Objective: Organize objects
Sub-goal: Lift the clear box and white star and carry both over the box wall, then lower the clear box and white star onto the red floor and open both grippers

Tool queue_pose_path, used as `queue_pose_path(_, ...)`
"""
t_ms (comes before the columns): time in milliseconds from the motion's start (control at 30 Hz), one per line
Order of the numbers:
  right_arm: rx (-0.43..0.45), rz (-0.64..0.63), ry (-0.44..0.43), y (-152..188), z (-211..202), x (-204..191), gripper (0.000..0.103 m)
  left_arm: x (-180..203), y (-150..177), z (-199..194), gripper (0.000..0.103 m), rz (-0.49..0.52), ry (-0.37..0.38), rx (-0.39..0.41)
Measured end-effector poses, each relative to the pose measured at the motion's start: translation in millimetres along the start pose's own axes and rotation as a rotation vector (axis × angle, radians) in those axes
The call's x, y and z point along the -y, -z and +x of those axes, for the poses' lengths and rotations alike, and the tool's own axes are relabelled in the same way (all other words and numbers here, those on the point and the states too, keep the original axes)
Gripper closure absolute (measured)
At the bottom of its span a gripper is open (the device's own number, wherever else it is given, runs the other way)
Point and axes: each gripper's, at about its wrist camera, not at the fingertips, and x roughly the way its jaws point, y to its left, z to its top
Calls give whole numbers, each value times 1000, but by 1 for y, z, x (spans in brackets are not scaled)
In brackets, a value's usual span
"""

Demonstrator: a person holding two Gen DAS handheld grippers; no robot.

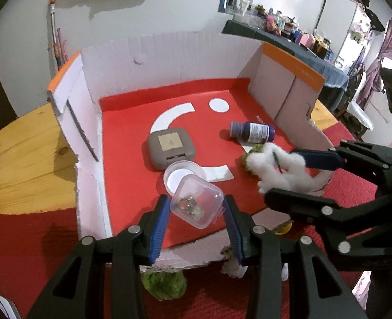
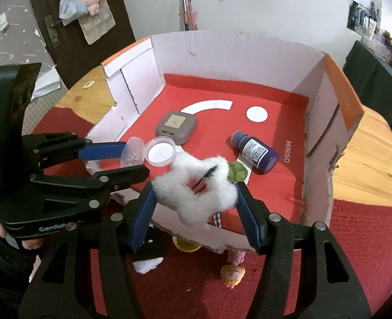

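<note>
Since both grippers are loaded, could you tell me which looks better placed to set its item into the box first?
Probably the left gripper: its clear plastic case hangs over bare red floor inside the cardboard box. The right gripper's white fluffy item sits above a green object.

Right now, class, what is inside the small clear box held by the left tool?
Inside the clear box, small dull, metallic-looking bits lie bunched together. What they are is too blurred to tell.
</note>
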Motion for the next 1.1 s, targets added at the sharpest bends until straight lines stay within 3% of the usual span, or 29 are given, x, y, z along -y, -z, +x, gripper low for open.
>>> queue_pose_path(333, -75, -21, 2, -3, 21, 3, 45, 1, 1, 15, 60, 50, 8, -65)
queue_pose_path(1100, -54, 34, 15, -9, 37, 23, 45, -8, -15, 27, 60, 43, -60, -29)
